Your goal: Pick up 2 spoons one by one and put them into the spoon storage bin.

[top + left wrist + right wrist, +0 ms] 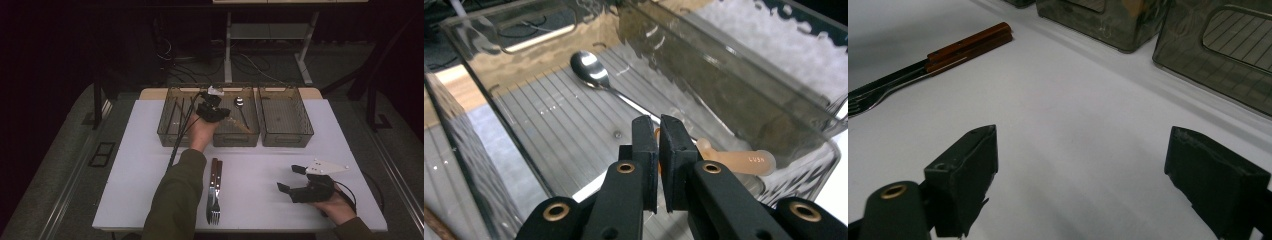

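White table (150,150), left hand-held gripper (658,131) nearly closed over binned spoon (591,71); right hand-held gripper (1083,165) wide, empty

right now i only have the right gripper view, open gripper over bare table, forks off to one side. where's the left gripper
Observer: The left gripper is down inside the middle tray of three at the far side of the table.
Operator: holding anything
Observer: It is shut on the peach handle of a spoon, whose metal bowl rests on the tray's ribbed floor.
Operator: anything in the left tray
Observer: A few thin dark sticks; I can't tell what they are.
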`<state>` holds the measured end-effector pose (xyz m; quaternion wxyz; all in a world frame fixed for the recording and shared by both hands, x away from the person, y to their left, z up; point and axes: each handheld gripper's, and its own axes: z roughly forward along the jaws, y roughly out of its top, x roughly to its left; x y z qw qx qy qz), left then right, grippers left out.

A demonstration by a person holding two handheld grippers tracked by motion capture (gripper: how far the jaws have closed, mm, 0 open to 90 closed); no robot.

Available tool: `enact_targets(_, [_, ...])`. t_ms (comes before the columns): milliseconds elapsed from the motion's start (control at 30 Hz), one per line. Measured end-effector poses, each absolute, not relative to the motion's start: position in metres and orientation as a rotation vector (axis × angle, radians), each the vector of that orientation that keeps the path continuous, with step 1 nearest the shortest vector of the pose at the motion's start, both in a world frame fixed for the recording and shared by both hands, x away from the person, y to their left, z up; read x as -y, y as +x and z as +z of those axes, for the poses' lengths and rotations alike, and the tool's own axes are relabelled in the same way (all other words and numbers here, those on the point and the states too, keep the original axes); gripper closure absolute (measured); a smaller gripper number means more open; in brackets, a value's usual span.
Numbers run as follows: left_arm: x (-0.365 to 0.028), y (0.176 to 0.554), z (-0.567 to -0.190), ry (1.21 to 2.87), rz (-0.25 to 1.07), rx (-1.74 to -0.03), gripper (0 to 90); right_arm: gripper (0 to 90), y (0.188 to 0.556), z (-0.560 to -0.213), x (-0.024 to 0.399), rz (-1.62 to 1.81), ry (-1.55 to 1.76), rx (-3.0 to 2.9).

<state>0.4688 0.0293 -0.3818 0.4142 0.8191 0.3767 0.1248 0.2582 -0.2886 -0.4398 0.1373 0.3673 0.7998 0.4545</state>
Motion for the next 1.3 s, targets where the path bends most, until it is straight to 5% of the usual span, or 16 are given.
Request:
enact_targets(433, [-0.029, 0.47, -0.384, 2.056, 0.286, -0.964, 82.5, 14.0, 0.258, -0.44, 0.289, 1.315, 1.056, -2.311])
enact_targets(800, [-0.038, 0.463, -0.369, 2.033, 0.317, -0.929, 61.3, 14.0, 0.259, -0.44, 0.289, 1.313, 1.06, -2.313])
enact_targets(1300, [-0.059, 0.411, -0.354, 1.978, 0.202, -0.836, 35.5, 14.0, 0.26, -0.441, 0.289, 1.314, 1.073, -2.31])
